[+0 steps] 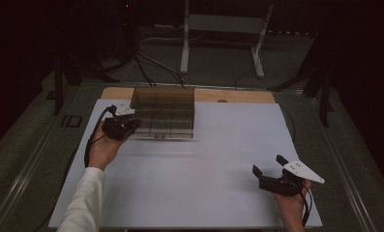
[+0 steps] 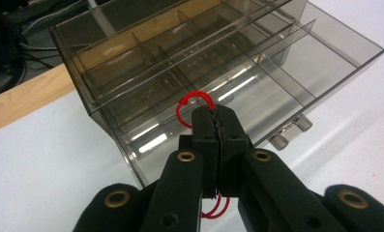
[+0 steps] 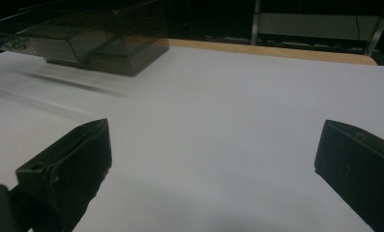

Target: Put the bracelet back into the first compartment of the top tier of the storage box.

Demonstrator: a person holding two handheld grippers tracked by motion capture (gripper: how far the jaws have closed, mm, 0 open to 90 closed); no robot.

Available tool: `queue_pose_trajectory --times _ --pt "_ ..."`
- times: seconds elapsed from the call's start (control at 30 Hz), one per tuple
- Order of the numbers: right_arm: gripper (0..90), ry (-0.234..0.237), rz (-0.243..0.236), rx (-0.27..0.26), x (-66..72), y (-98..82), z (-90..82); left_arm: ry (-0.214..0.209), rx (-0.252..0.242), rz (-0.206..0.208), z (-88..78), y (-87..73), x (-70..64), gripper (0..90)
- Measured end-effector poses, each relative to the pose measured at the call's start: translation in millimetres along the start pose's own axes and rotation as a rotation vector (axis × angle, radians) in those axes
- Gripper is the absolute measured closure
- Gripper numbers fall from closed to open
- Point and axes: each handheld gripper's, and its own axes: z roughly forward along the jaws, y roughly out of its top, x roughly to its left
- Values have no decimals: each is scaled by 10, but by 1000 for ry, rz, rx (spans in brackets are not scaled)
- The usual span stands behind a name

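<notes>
Red cord (image 2: 193,104) pinched between the shut jaws of the left gripper (image 2: 217,126), a loop poking out above the tips and more showing below them, just in front of the open drawer (image 2: 325,58) of a smoky clear plastic organiser box (image 1: 163,110). Box set at the far left part of the white desk (image 1: 218,145), close to the far edge, where a strip of bare wood (image 1: 238,95) shows. Drawer split by thin dividers into compartments, pulled toward the near side. Dark room beyond, with cables (image 1: 146,63) on the floor and a white metal frame (image 1: 223,34) behind the desk.

Right gripper (image 1: 269,166) near the near right corner of the desk, jaws spread wide with nothing between them, aimed leftward and toward the far side over bare white surface, a grey three-cornered plate (image 1: 303,171) on top. Well apart from the box.

Left hand (image 1: 105,145) reaching in from the near left with a white sleeve (image 1: 85,200), wrist angled toward the box front. Right hand (image 1: 291,205) low at the near edge, holding its gripper about level.
</notes>
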Motion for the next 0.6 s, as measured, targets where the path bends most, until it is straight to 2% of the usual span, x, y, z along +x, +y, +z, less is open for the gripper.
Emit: queue_pose_trajectory --times 0.6 --pt "4 0 -2 1 -1 -1 2 13 -6 -3 62 53 67 900"
